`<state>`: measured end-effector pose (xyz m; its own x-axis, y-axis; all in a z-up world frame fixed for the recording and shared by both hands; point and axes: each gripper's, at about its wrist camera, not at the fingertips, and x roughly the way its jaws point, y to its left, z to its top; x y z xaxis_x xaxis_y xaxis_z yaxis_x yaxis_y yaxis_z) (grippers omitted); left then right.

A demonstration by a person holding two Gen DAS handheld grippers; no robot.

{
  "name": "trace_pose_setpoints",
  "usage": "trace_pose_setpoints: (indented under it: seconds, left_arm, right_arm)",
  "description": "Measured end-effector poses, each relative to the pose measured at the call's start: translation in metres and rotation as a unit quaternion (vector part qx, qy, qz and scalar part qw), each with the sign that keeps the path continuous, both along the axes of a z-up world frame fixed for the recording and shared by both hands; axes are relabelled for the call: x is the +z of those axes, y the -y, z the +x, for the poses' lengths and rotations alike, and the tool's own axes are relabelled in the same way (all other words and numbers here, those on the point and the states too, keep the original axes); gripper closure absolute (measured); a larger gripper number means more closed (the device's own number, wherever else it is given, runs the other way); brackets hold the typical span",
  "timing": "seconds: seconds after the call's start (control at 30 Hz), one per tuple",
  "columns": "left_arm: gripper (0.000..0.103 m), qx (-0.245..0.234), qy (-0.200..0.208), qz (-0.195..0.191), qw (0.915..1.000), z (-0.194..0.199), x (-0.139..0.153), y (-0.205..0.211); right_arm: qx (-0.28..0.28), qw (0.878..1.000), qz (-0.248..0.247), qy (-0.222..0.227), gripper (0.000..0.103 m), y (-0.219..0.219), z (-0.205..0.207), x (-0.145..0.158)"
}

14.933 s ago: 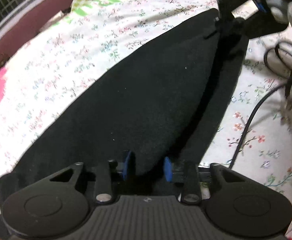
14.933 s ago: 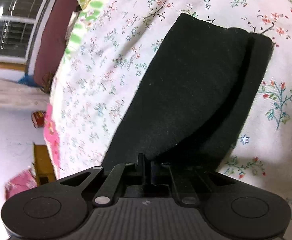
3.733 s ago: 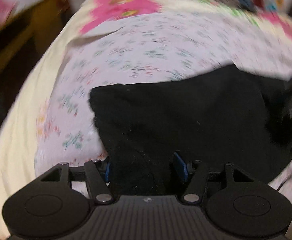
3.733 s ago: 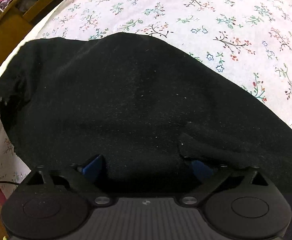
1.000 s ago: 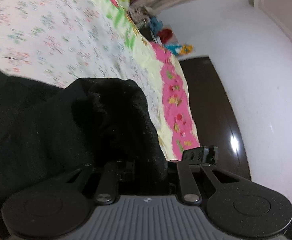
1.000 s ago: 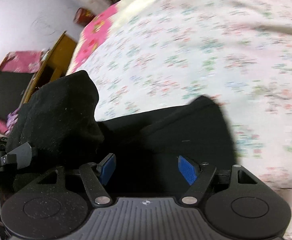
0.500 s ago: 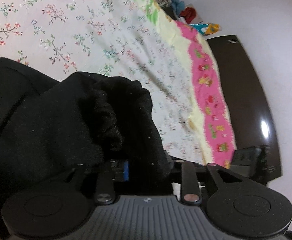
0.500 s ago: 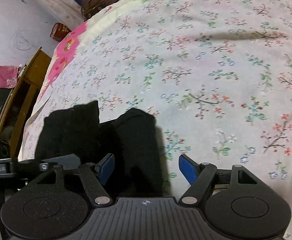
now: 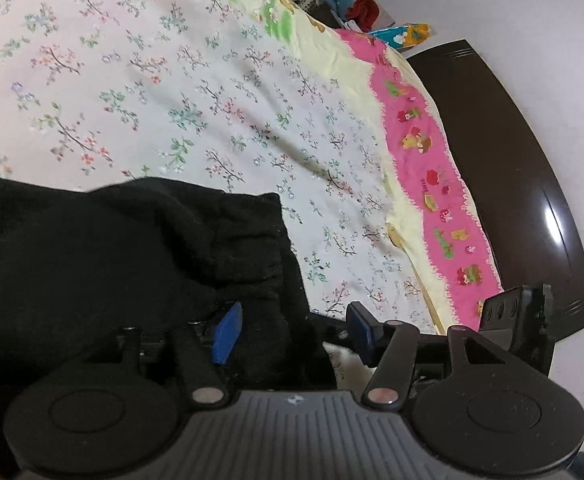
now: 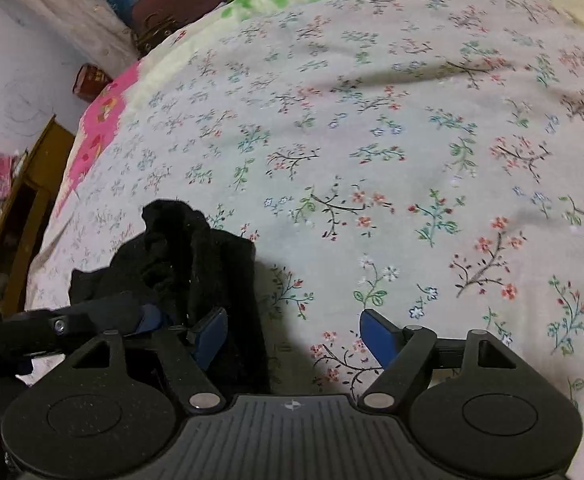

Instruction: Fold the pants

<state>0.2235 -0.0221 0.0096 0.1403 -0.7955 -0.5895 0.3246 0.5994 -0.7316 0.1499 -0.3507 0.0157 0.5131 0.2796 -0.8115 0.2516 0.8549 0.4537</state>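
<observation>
The black pants (image 9: 104,264) lie bunched on the floral bedsheet (image 9: 180,92), filling my left wrist view from nine to six o'clock. My left gripper (image 9: 292,330) is opening, a fold of cloth lying loose between its blue pads (image 9: 228,332). My right gripper (image 10: 292,332) stands wide over bare sheet, pants (image 10: 196,264) at its eight o'clock.

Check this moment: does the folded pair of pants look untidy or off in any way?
Yes. The black pants end in a bunched, uneven lump on the floral bedsheet, layers misaligned. The left gripper jaws are opening around the cloth; the right gripper is open.
</observation>
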Motion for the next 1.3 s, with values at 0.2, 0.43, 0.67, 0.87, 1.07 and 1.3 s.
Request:
trace_pose_setpoints:
  seconds: [0.2,0.43,0.67,0.87,1.07,1.3]
  left_arm:
    - [0.038,0.052,0.008,0.039,0.9978,-0.004,-0.001,-0.052]
    - [0.038,0.138,-0.004,0.017,0.9903,-0.003,-0.013,-0.105]
    - [0.044,0.162,0.051,0.082,0.9820,0.028,-0.043,-0.120]
    - [0.085,0.201,0.008,0.077,0.9765,0.046,-0.062,-0.165]
    - [0.059,0.198,0.038,0.043,0.9785,0.054,-0.039,-0.170]
    - [0.058,0.208,0.007,0.058,0.9764,0.081,-0.055,-0.172]
  right_arm:
    - [-0.019,0.998,-0.004,0.057,0.038,0.001,-0.004,0.025]
    - [0.111,0.984,0.076,0.115,0.038,-0.062,0.022,0.041]
    - [0.109,0.993,0.032,0.038,0.069,-0.076,0.058,-0.024]
    - [0.044,0.995,0.083,-0.012,0.103,-0.048,0.063,-0.035]
    - [0.179,0.983,0.023,0.043,0.065,-0.112,0.078,0.016]
    - [0.224,0.972,0.032,0.054,0.061,-0.151,0.105,0.018]
